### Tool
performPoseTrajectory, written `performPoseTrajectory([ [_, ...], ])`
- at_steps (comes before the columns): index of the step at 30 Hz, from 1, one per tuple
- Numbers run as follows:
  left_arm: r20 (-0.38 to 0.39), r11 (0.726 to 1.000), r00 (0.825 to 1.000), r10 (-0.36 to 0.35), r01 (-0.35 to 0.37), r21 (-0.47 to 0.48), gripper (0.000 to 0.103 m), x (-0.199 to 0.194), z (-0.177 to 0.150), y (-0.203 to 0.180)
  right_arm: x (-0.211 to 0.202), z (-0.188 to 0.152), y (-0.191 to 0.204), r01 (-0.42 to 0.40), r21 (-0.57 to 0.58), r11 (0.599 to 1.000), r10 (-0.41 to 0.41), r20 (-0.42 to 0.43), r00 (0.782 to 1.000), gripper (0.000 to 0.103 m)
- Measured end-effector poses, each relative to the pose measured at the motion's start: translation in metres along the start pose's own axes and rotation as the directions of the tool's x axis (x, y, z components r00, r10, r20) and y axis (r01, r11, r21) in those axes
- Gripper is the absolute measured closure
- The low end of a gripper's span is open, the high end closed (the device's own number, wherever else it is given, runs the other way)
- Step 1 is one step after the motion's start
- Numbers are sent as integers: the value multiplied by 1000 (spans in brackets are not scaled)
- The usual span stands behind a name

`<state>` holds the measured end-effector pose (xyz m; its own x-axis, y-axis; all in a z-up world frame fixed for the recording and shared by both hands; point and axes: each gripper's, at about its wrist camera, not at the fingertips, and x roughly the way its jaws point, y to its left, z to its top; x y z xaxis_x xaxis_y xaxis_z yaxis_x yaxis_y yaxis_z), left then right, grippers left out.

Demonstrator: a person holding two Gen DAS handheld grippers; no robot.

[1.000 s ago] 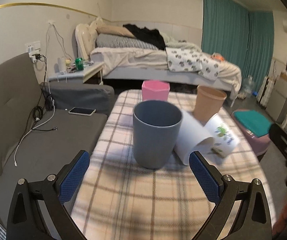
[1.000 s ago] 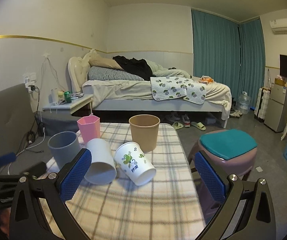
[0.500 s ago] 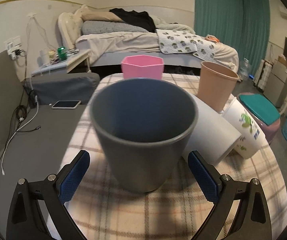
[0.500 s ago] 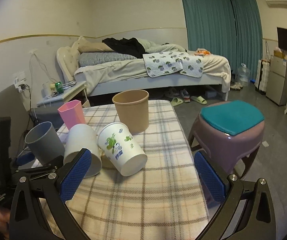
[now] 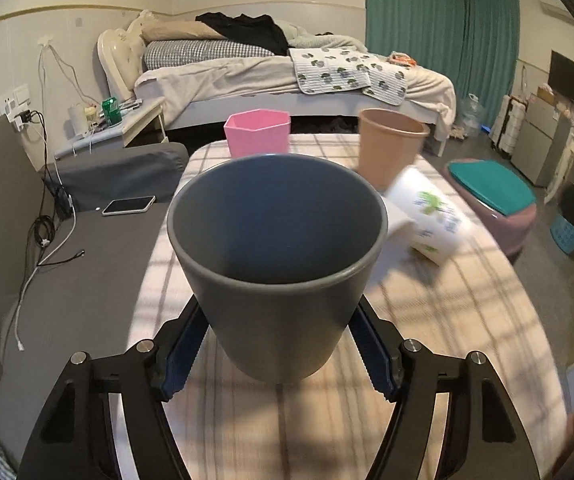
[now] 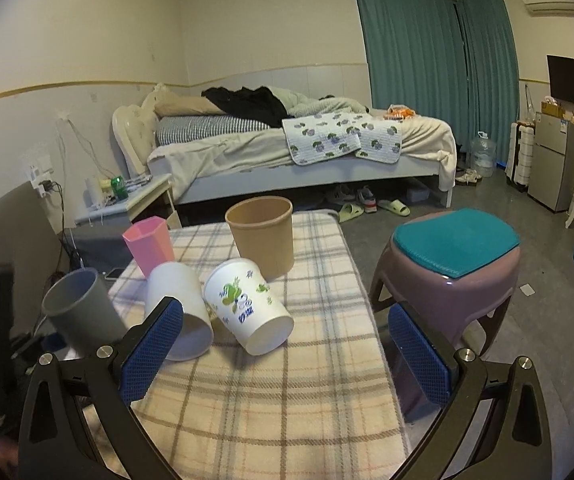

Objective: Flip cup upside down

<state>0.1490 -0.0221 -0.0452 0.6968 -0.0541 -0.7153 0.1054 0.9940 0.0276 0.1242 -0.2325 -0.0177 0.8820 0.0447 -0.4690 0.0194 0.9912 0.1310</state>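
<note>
A grey cup (image 5: 277, 280) stands mouth up between the blue pads of my left gripper (image 5: 277, 354), which is shut on its lower body. The right wrist view shows the same grey cup (image 6: 79, 308) at the left, tilted and raised off the plaid tablecloth (image 6: 267, 400). My right gripper (image 6: 287, 352) is open and empty above the table's near part.
A white cup (image 6: 179, 312) and a printed paper cup (image 6: 247, 308) lie on their sides mid-table. A pink cup (image 6: 149, 244) and a brown paper cup (image 6: 261, 236) stand upright behind. A purple stool (image 6: 451, 268) stands right; a grey sofa (image 5: 67, 260) with a phone (image 5: 129, 205) is left.
My left gripper has moved in around the grey cup, closed on it and lifted it. My right gripper has drawn back a little and stays open.
</note>
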Motion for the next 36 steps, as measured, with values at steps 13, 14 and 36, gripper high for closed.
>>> performPoseTrajectory([
  [13, -128, 995, 986, -103, 99, -31, 31, -104, -60, -37, -78, -4, -12, 70, -15, 997, -68, 97, 993, 0],
  [14, -134, 994, 985, -105, 101, -37, 31, -105, -64, -39, -84, -5, -13, 73, -20, 997, -71, 98, 993, 0],
  [36, -258, 996, 962, -92, 86, -37, 31, -38, -58, -61, -100, -36, -16, 55, -73, 996, -56, -6, 998, 0],
])
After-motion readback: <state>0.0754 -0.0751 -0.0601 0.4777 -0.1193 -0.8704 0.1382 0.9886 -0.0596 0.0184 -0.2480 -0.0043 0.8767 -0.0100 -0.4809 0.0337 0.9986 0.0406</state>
